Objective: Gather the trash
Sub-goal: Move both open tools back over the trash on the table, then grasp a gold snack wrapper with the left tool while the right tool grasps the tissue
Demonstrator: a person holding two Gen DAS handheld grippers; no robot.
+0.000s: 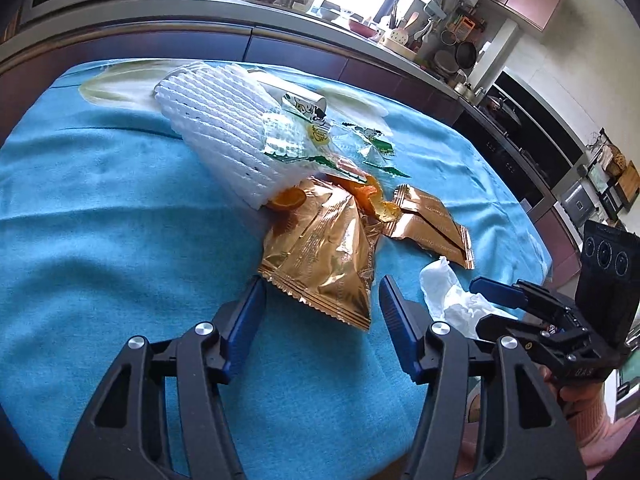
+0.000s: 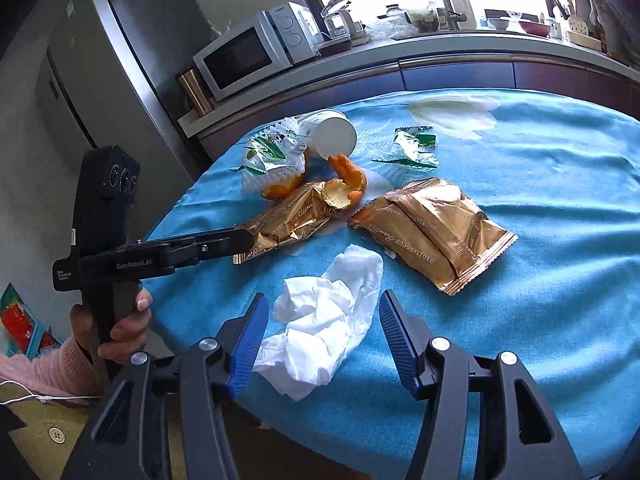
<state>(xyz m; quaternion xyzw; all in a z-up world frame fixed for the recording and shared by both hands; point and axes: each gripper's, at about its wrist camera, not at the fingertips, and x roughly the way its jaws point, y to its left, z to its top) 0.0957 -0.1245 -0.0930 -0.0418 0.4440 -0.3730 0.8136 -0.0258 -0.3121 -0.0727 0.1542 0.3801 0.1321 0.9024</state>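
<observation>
Trash lies on a table with a blue cloth (image 1: 100, 208). My left gripper (image 1: 322, 286) is open, its fingers on either side of the near end of a gold foil wrapper (image 1: 324, 256). A second gold wrapper (image 1: 432, 224) (image 2: 436, 232) lies to the right. My right gripper (image 2: 324, 304) is open around a crumpled white tissue (image 2: 324, 320) (image 1: 452, 296). Orange peel (image 2: 344, 188) (image 1: 288, 198), white foam netting (image 1: 224, 128), clear green-printed wrappers (image 1: 288, 140) (image 2: 414, 148) and a tipped white cup (image 2: 334, 138) lie farther back. The left gripper also shows in the right wrist view (image 2: 240, 242).
A kitchen counter (image 2: 440, 52) with a microwave (image 2: 248, 56) and utensils runs behind the table. A grey fridge (image 2: 120, 48) stands at the left. A white patch (image 2: 456, 114) lies on the cloth at the back. The table's near edge (image 2: 192, 344) is close to the right gripper.
</observation>
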